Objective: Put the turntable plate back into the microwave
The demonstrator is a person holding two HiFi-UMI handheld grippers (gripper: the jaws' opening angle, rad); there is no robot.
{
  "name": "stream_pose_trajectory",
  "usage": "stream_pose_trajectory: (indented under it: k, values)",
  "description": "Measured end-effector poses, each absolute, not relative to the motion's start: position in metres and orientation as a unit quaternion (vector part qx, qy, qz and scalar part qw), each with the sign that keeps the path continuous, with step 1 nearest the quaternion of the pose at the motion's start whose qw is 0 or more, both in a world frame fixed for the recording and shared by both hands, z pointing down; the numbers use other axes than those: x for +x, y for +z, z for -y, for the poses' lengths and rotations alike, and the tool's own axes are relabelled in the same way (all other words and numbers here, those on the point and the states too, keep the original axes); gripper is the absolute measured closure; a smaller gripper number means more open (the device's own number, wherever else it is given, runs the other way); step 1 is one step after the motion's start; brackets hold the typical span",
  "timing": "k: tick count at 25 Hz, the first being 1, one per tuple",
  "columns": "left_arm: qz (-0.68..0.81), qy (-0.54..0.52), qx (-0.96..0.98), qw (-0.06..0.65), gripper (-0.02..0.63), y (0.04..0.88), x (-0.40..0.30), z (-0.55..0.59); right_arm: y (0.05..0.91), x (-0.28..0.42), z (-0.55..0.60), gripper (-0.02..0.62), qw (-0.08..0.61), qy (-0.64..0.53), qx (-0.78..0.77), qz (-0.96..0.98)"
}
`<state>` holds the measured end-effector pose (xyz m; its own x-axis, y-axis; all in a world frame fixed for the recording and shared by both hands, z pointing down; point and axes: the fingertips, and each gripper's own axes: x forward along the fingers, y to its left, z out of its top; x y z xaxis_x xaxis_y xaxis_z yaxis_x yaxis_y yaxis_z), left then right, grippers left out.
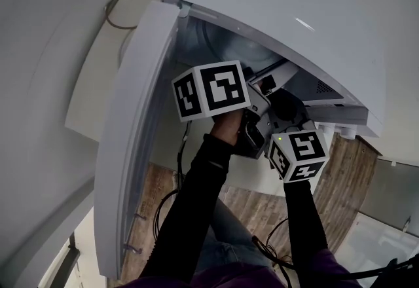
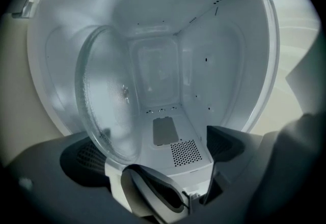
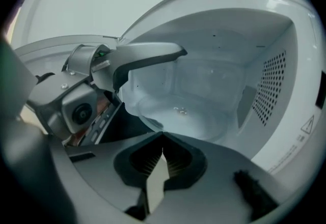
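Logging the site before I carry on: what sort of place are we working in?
Probably a home or office kitchen corner: a white microwave stands open on a pale counter, its glass turntable plate inside the cavity, and wood-look flooring shows below.

One sign noted: a warning triangle [image 3: 307, 125] printed on the microwave [image 3: 285, 9] front frame; small print [image 3: 285, 163] below it cannot be read. Only marker patterns, no letters, are carried on left cube [image 1: 211, 90] and right cube [image 1: 298, 154]
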<state>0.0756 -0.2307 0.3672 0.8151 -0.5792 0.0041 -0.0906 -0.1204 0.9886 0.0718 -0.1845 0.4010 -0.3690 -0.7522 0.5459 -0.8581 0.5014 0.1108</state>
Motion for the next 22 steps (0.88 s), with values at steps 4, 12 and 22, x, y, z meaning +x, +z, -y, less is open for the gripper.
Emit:
stream_pose_trajectory:
  k: [4, 12, 22]
  values:
    - [0.224, -0.167, 0.734, 0.619, 0.020, 0.370, 0.080, 0.222, 0.403, 0.075, 0.186, 0.586, 0.274, 0.103, 0.493, 0.819]
    - [0.153, -0.122, 0.738, 0.646, 0.034, 0.375, 0.089, 0.202, 0.408, 0.084, 0.183, 0.585, 0.273, 0.110, 0.511, 0.808]
    - [0.137, 0.001, 0.782, 0.608, 0.051, 0.388, 0.105, 0.172, 0.406, 0.091, 0.186, 0.586, 0.266, 0.106, 0.534, 0.796]
